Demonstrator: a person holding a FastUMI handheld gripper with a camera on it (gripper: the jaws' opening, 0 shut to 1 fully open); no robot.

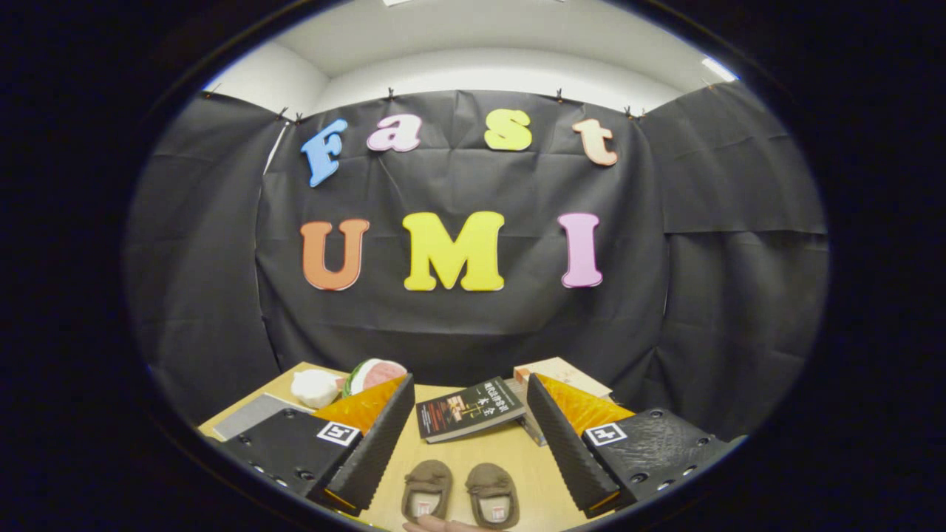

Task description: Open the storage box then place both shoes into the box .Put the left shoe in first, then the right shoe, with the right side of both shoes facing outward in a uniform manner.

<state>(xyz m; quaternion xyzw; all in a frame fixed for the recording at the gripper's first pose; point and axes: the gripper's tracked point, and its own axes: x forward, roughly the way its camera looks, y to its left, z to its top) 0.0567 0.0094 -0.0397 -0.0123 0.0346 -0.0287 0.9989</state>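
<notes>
While my fingers (462, 443) stand spread wide and hold nothing, I judge the task barely started. Both brown shoes (460, 493) sit side by side on the table (473, 454) between the fingers, toes pointing away, untouched. Beyond them lies a dark book (467, 408), with a pale box (565, 375) behind it; I cannot tell whether that is the storage box.

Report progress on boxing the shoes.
Nothing looks done: both shoes sit side by side on the table, between the open fingers of the tool, which grips nothing. A hand is by the shoes. Left: opening the box, then left shoe, then right.
</notes>
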